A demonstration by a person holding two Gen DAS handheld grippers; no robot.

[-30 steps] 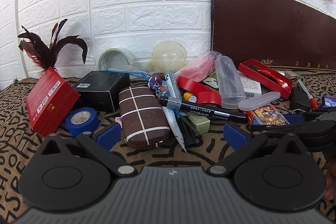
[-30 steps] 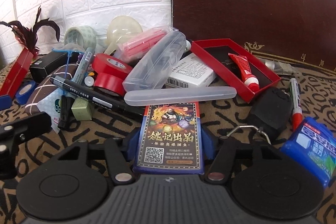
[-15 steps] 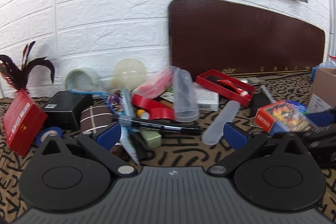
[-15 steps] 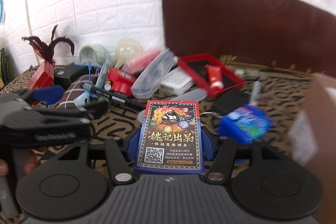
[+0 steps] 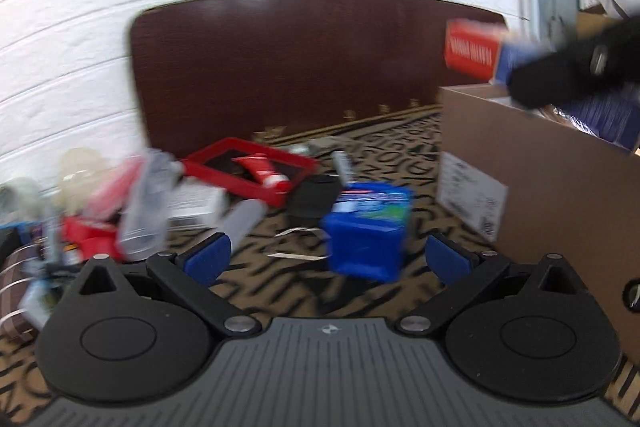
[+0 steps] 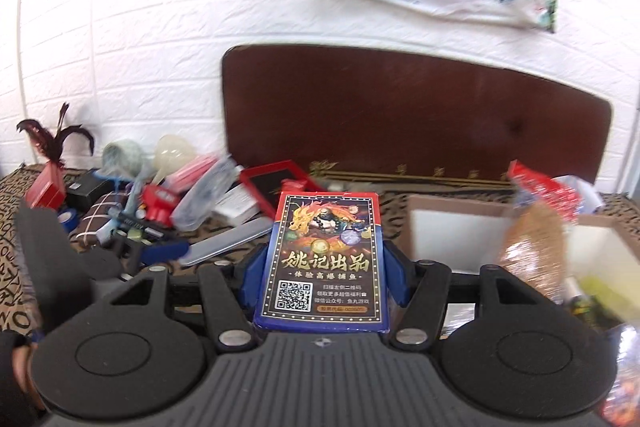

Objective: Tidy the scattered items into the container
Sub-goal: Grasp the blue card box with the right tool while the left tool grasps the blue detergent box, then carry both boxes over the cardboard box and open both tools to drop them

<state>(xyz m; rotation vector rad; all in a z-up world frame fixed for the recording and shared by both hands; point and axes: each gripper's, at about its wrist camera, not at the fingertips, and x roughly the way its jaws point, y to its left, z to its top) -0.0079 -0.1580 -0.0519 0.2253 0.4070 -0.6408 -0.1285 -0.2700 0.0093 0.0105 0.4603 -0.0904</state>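
Blue card box (image 6: pixel 322 257) clamped by right gripper (image 6: pixel 324 267) – best released low inside cardboard box (image 6: pixel 444 239); left gripper (image 5: pixel 326 255) spread, empty.

A cloth with a black-on-tan letter pattern (image 5: pixel 276 279) covers the surface. On it lie a blue packet (image 5: pixel 366 227), a red tray (image 5: pixel 248 167), a cardboard box (image 5: pixel 560 195) and a cluttered pile at left.

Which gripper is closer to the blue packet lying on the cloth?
Left. The left gripper is open right in front of the blue packet; the right gripper holds the card box up by the cardboard box.
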